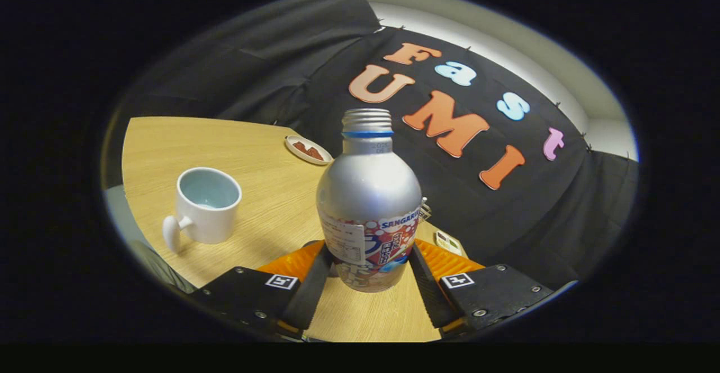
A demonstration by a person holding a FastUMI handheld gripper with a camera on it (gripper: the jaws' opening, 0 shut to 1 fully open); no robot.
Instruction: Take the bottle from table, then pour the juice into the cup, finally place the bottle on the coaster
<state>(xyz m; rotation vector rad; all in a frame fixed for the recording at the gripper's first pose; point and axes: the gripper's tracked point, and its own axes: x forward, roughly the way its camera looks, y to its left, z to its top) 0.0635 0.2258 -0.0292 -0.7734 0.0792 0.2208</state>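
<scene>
A silver bottle (368, 204), cap off, stands upright between the fingers of the gripper (368, 269), which press on its labelled lower part from both sides above a wooden table (264, 153). To the left, well apart, sits a white cup (203, 206) with its handle turned toward the camera; beyond the bottle lies a small round coaster (307, 149).

Light wood-grain tabletop (264, 153), far edge butting against black cloth wall (270, 69). Cloth creased and draped, pinned along its top edge. Pale plain wall (506, 46) above the cloth, evenly lit. Soft sheen on the tabletop surface near its far edge.
</scene>
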